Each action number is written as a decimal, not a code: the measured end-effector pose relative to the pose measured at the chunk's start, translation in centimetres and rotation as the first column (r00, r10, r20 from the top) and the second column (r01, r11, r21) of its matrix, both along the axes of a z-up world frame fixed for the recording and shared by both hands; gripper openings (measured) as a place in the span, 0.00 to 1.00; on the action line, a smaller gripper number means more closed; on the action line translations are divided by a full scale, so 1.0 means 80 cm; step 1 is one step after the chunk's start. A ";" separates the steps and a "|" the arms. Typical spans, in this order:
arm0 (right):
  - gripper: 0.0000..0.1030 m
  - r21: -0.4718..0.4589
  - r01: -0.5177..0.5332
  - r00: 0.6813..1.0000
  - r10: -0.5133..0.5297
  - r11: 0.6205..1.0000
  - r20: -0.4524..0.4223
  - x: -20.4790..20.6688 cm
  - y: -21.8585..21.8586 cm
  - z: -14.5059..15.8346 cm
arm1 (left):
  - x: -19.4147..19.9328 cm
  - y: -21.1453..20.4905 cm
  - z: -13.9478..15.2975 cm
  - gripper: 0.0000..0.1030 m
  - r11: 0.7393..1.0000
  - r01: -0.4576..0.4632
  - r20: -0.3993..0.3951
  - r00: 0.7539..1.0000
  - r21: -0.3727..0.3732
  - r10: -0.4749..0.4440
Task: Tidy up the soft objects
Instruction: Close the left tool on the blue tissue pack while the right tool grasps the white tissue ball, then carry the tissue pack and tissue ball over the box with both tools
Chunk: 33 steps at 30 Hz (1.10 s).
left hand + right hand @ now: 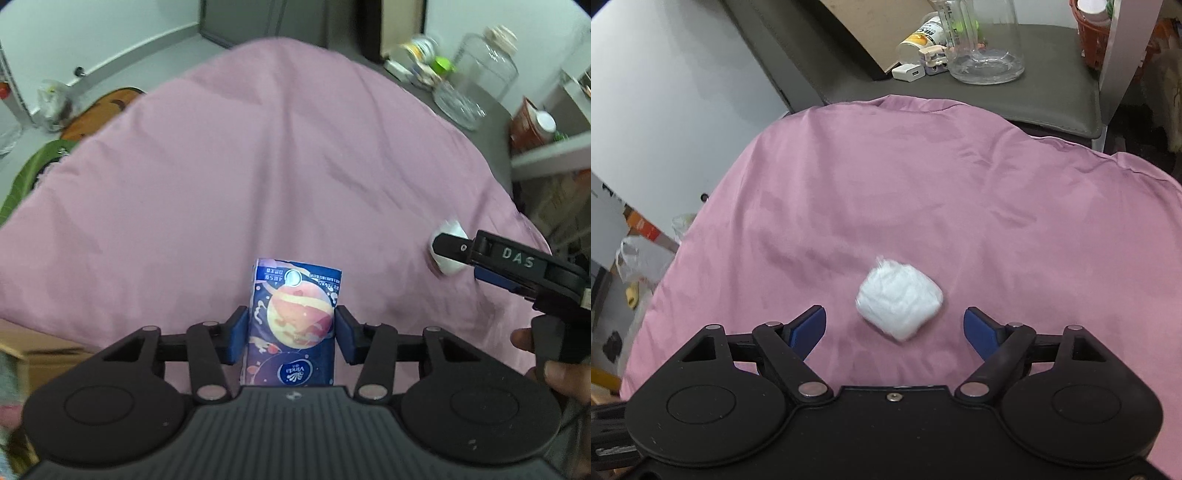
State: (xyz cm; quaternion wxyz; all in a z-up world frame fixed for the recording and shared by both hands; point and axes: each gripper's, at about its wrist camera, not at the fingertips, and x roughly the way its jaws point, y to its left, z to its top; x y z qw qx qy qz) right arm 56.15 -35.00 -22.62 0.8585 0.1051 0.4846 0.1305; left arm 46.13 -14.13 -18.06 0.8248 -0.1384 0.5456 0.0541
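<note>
1. Soft blue tissue packet with planet print (293, 321): pinched upright between the left gripper (291, 332) pads, above the pink cloth's (258, 166) near edge.
2. White crumpled soft wad (899, 301): lies mid-cloth, between the spread right gripper (894, 325) fingers, untouched.
3. Recommendation: centre, descend, close gently.

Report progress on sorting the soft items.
Nothing looks put away yet. In hand: the left tool is shut on the tissue pack. Left: the white wad lies loose on the pink cloth, the open right tool just short of it.
</note>
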 end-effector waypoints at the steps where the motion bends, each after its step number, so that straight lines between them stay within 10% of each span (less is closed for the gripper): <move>1: 0.79 -0.015 0.004 1.000 -0.004 1.000 0.002 0.003 0.004 -0.002 | -0.002 0.007 0.005 0.47 1.000 -0.008 0.007 1.000 0.006 0.008; 5: 0.49 -0.055 0.020 0.998 -0.023 0.998 -0.052 0.013 0.011 -0.014 | -0.006 0.023 0.020 0.47 0.999 -0.032 0.027 0.999 0.023 0.031; 33: 0.49 0.012 -0.002 1.000 0.002 1.000 0.010 -0.210 0.038 0.166 | -0.158 0.075 0.145 0.47 1.000 -0.007 0.130 0.991 -0.005 0.007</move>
